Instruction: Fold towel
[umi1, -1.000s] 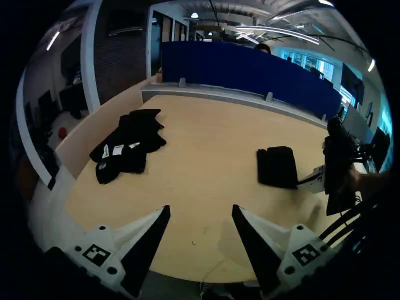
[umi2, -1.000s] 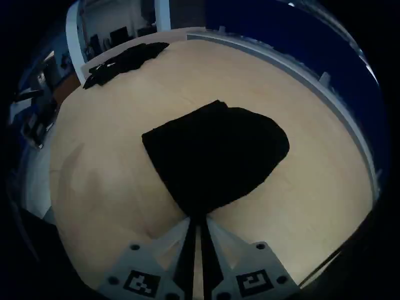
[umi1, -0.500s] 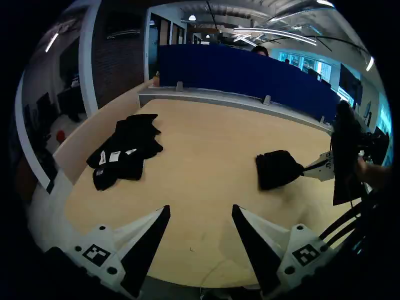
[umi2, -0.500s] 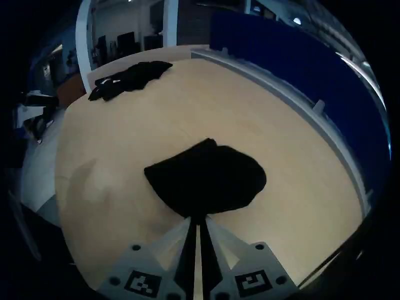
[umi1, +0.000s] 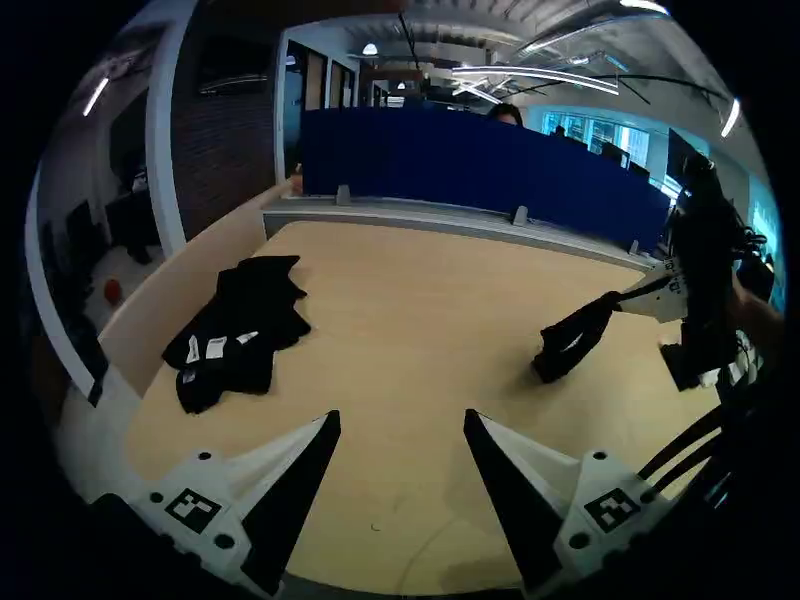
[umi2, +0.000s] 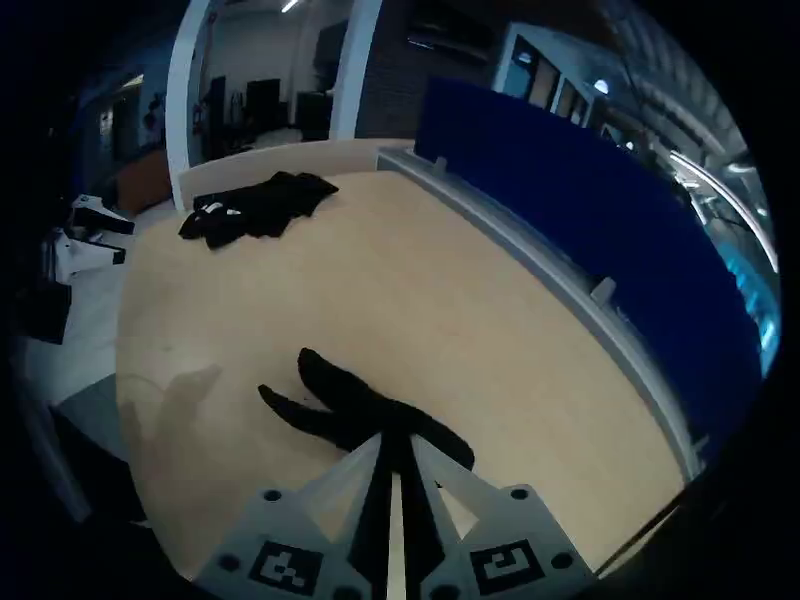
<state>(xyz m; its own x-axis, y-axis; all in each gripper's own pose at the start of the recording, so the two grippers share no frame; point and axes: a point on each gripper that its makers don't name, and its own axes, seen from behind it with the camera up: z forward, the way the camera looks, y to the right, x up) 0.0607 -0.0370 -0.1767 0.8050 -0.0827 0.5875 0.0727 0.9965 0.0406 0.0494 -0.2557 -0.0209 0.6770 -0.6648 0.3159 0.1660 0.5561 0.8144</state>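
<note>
A black towel (umi1: 572, 338) hangs from my right gripper (umi1: 618, 298) at the right of the wooden table (umi1: 420, 300), its lower end touching the tabletop. In the right gripper view the same black towel (umi2: 345, 405) trails away from the shut right gripper (umi2: 393, 448), which pinches one edge. My left gripper (umi1: 400, 425) stands open over the near table edge with nothing between its fingers.
A heap of black cloths with white tags (umi1: 237, 328) lies at the table's left; it is the heap (umi2: 255, 206) at the far end in the right gripper view. A blue partition (umi1: 470, 165) runs along the far edge. A person's hand (umi1: 755, 315) holds the right gripper.
The right gripper has risen, lifting the flat folded towel off the table so it now dangles bunched. The left gripper has stayed nearly in place, still open.
</note>
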